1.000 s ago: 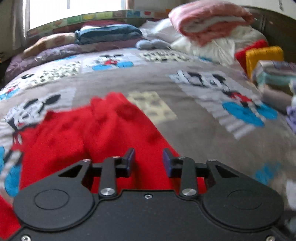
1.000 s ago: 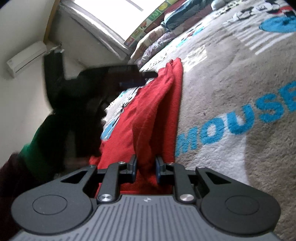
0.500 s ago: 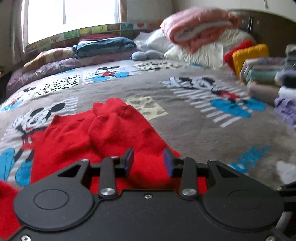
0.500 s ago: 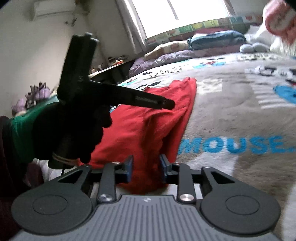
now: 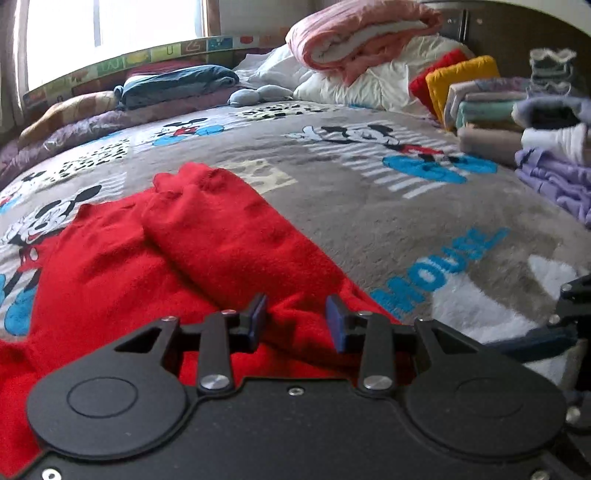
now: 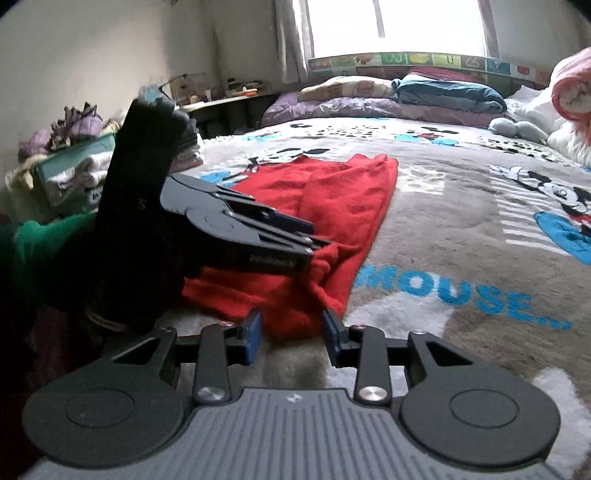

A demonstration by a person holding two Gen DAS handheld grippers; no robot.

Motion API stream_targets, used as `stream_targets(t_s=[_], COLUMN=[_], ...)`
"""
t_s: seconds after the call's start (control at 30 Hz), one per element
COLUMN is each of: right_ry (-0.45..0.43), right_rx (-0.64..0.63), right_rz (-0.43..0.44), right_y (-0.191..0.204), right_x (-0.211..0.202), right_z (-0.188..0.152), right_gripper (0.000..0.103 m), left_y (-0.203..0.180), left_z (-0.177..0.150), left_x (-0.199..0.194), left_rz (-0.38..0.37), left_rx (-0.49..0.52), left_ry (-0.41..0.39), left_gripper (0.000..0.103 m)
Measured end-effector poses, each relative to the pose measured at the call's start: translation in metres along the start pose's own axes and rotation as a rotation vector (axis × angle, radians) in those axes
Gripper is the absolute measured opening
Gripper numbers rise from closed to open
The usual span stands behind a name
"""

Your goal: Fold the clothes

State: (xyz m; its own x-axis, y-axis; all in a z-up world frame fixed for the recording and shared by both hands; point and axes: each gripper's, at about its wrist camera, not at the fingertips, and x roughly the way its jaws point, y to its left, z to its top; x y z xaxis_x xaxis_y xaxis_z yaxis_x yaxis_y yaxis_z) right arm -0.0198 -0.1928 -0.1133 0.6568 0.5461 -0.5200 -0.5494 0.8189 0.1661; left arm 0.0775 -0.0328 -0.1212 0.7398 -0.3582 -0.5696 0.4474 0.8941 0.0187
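Red knit garment [image 5: 207, 254]: lay on the grey cartoon-mouse blanket [image 5: 369, 206] covering the bed, toward its near left part. One long section was folded over the rest, running away from the left wrist camera to a bunched far end. In the right wrist view the same garment [image 6: 332, 206] spread from the near edge of the bed toward the window, its near hem rumpled.

Left gripper [image 5: 297, 319]: hovered low over the near end of the garment. Fingers stood spread, blue pads apart, with a raised fold of red cloth showing between them; nothing was pinched. From the right wrist camera, this gripper [image 6: 314, 247] came in from the left with its tips at the puckered cloth, held by a dark-gloved hand [image 6: 122, 251] with a green sleeve [image 6: 33, 236] behind it.

Right gripper [image 6: 291, 332]: sat just short of the garment's near hem, above white plush blanket. Fingers spread, holding nothing; red cloth showed beyond the gap. A dark part of this gripper's body entered the left wrist view at the right edge.

Other items recorded:
- Stack of folded clothes [image 5: 517, 122] along the right side of the bed, in purple, white, beige, teal and yellow.
- Rolled pink blanket [image 5: 362, 33] on white pillows at the head.
- Blue folded bedding [image 6: 447, 92] under the window.
- Heap of clothes [image 6: 70, 162] beside the bed, far left.
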Motion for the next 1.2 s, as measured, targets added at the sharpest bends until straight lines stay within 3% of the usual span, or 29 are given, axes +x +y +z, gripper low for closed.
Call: stream_targets(t_s=[0.2,0.4,0.63,0.7,0.77,0.8,1.03,1.2], right_ry=[-0.047,-0.084,-0.161,-0.099,-0.001,-0.057,-0.075,-0.096], right_rx=[-0.026,-0.189,-0.391,-0.300,-0.093,-0.058,-0.158,-0.252], right_rz=[-0.075,-0.097,-0.104,-0.096,-0.072,-0.064,-0.116,-0.127], right_y=[0.004,0.023,0.050,0.038,0.014,0.011,0.033,0.057], right_x=[-0.005,0.014,0.040,0.057,0.076,0.071,0.053,0.039], right_z=[0.003,0.022,0.047,0.043,0.028,0.018,0.013,0.008], right_gripper=[0.037,0.037,0.038,0.047,0.053,0.053,0.055,0.057], left_y=[0.025,0.056,0.066,0.070,0.075,0.077,0.100,0.130], left_z=[-0.015,-0.036,-0.047,-0.052,-0.057,-0.059,-0.070,-0.086], left_x=[-0.037,-0.078,-0.102,-0.103,-0.106,-0.107,-0.127,-0.143], left_rz=[-0.041,-0.033,-0.020,-0.012,-0.011,-0.011,0.027,0.107], left_rx=[-0.221,-0.425,-0.494,-0.505,-0.532,-0.546,-0.648,-0.811], left_ry=[-0.030,-0.060,-0.084,-0.080,-0.083,-0.084,-0.135,-0.188], left_gripper=[0.042,0.045,0.045,0.045,0.045,0.046,0.053,0.053])
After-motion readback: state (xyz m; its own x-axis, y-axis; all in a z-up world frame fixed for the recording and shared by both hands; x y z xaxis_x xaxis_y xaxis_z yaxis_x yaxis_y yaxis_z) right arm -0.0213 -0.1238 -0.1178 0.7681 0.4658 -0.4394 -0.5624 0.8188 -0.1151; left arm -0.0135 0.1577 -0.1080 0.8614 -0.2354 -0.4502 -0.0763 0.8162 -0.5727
